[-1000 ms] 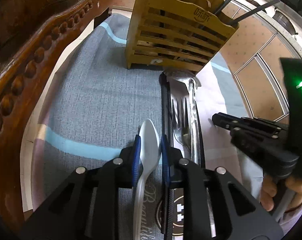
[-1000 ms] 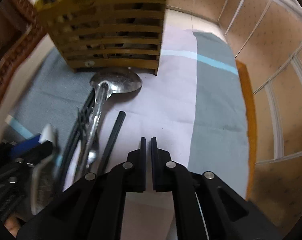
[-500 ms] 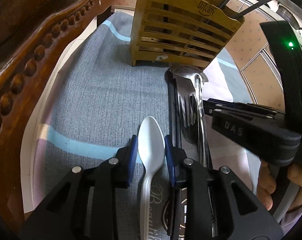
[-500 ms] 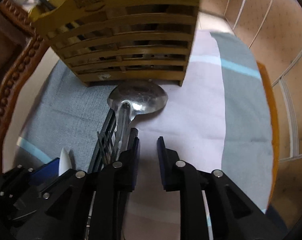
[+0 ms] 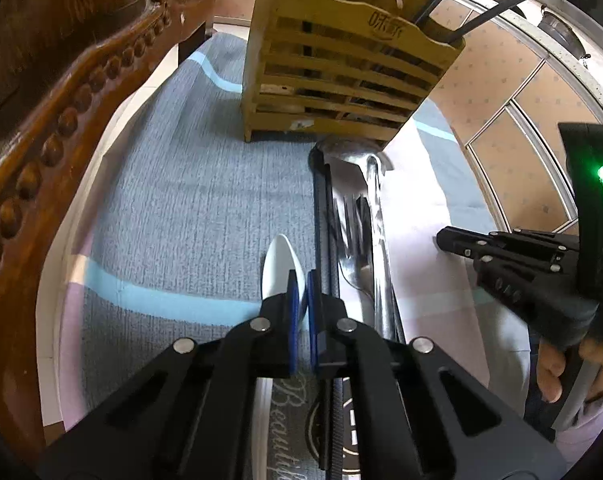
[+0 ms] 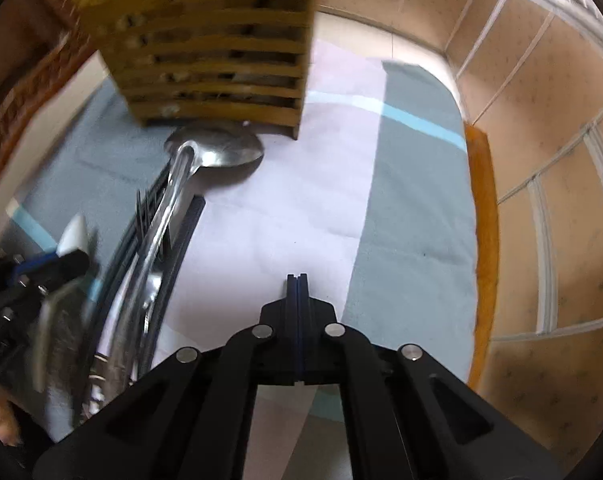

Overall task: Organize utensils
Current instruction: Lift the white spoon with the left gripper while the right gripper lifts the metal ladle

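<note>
Gripping the white plastic spoon [image 5: 279, 258], the left gripper [image 5: 300, 292] is clamping its jaws on it.
Right gripper [image 6: 297, 280], jaws just closing together on nothing, is hovering over the cloth [image 6: 413, 216]; ladle [image 5: 375, 216], fork [image 5: 349, 232] and chopsticks [image 5: 321, 216] are lying beside, before the wooden holder [image 5: 341, 80].

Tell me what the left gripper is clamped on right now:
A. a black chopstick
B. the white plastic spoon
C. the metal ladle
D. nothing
B: in the left wrist view the left gripper has its blue pads shut on the white plastic spoon, while the metal ladle lies free alongside.
</note>
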A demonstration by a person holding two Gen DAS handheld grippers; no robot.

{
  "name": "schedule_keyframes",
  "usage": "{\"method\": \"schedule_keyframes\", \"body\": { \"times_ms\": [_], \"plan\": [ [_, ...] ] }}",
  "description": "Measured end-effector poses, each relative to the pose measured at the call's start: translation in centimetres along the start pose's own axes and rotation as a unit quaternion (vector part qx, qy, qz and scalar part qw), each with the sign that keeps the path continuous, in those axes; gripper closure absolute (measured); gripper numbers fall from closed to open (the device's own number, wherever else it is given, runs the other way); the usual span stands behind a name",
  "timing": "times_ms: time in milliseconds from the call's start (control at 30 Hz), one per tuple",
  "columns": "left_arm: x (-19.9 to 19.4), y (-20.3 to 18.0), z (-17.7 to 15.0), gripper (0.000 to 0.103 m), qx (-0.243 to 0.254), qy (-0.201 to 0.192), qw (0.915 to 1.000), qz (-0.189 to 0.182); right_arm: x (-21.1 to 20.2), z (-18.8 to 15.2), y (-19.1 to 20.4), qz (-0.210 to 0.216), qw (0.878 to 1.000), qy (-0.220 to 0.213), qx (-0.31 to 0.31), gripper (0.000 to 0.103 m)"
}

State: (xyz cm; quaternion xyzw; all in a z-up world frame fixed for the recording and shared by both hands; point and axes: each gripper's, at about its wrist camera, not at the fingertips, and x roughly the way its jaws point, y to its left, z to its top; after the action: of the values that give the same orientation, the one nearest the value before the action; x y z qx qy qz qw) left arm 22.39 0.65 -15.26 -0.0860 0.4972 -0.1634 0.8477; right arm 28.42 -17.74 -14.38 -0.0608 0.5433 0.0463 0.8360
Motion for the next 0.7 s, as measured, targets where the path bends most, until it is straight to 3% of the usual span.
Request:
{"method": "schedule_keyframes", "body": {
  "times_ms": [100, 167, 200, 233, 400, 467, 600, 633, 700],
  "plan": [
    [0.1, 0.2, 0.1, 0.099, -0.003, 0.001, 1.0, 0.004, 0.1, 1.2, -0.9, 0.042, 0.998, 0.0, 0.045, 0.1],
    [0.3, 0.4, 0.0, 0.098, -0.004, 0.004, 1.0, 0.005, 0.2, 2.2, -0.8, 0.081, 0.994, -0.005, 0.077, 0.083],
    [0.3, 0.4, 0.0, 0.098, -0.004, 0.004, 1.0, 0.004, 0.5, 3.0, -1.0, 0.092, 0.992, -0.008, 0.09, 0.067],
    [0.2, 0.4, -0.1, 0.098, -0.004, 0.004, 1.0, 0.004, 0.6, 3.6, -1.0, 0.109, 0.988, -0.017, 0.108, 0.058],
    [0.0, 0.9, -0.1, 0.095, -0.01, 0.003, 0.9999, 0.004, 2.4, 6.1, -0.6, 0.183, 0.968, -0.025, 0.17, 0.058],
    [-0.1, 1.0, -0.1, 0.093, -0.011, 0.003, 0.9999, 0.004, 3.9, 6.3, -1.4, 0.214, 0.953, -0.017, 0.216, 0.057],
    [0.1, 1.0, -0.1, 0.093, -0.009, 0.006, 0.9999, 0.004, 6.1, 6.8, -3.6, 0.282, 0.91, -0.026, 0.303, 0.058],
    [0.1, 0.9, -0.1, 0.093, -0.008, 0.006, 0.9999, 0.004, 6.3, 6.2, -4.2, 0.291, 0.904, -0.032, 0.312, 0.06],
    [0.4, 0.9, 0.1, 0.093, -0.008, 0.007, 0.9999, 0.005, 6.3, 6.3, -4.6, 0.299, 0.896, -0.047, 0.325, 0.081]
  ]
}}
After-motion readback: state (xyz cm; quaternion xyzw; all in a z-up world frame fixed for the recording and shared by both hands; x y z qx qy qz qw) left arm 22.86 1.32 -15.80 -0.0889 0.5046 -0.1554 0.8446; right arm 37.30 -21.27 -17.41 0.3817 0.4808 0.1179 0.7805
